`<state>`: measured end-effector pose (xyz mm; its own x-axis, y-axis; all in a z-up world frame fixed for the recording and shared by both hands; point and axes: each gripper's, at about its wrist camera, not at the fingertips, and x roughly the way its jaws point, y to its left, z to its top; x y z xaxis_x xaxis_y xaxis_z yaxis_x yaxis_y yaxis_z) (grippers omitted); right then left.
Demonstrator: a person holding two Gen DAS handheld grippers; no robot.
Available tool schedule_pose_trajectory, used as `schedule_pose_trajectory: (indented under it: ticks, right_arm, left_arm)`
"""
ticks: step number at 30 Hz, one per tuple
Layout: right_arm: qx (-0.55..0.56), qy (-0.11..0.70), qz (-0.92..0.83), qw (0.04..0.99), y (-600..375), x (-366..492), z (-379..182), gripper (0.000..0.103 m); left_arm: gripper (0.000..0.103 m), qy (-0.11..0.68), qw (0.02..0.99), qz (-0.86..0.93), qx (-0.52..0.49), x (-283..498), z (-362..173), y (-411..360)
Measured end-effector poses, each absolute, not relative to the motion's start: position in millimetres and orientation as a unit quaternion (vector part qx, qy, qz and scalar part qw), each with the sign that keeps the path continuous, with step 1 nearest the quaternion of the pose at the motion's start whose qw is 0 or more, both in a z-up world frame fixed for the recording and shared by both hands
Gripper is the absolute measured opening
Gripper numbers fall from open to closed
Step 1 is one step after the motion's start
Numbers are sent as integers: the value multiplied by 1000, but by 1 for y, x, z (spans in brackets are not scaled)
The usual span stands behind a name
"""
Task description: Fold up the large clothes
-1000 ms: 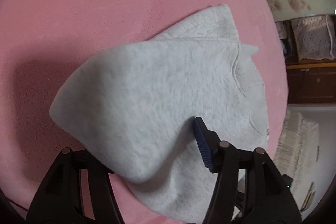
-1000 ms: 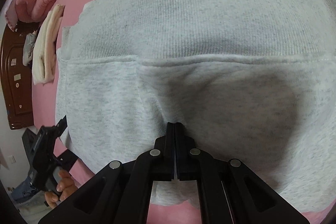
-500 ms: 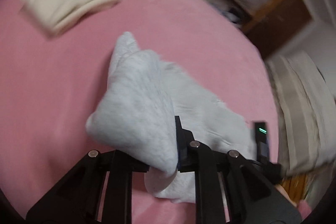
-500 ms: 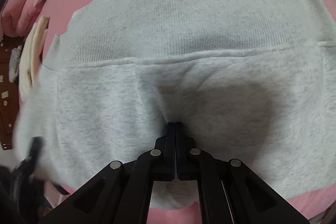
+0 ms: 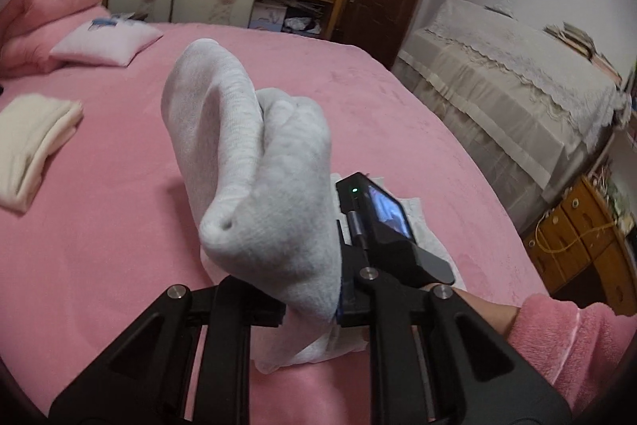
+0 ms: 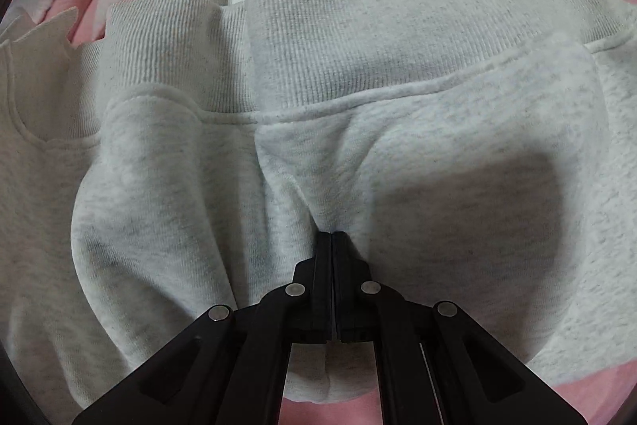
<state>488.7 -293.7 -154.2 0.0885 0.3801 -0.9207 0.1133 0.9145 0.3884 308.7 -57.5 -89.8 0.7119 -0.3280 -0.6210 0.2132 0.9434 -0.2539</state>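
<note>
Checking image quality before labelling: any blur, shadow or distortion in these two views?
Left wrist view: mostly sharp, fisheye bends the pink bed edges, dark corner vignette. Right wrist view: sharp ribbing on the grey sweatshirt, a dark shadow right of the right gripper.

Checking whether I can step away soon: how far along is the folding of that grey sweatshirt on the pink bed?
Early on. Done: a cream garment lies folded on the bed. In hand: the left gripper holds a bunched part of the grey sweatshirt raised off the bed, and the right gripper is shut on the body fabric below the ribbed hem. Left: laying that part over, then the remaining folds.
</note>
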Motion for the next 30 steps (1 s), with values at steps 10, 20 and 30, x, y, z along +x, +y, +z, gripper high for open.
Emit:
schedule_pose_trajectory:
  ticks: [10,20,30]
  right_arm:
    - [352,645,202,647,-391,477,-161,0]
    - [289,678,264,622,-426,495,-129,0]
    - [226,616,190,730,-599,515,-11,2]
  left_arm:
    - [13,334,916,-217,37,233,-46,-247]
    - [13,334,901,-238,144,213,-63,-375]
    - [16,385,865,-258,192,255,-116,-419]
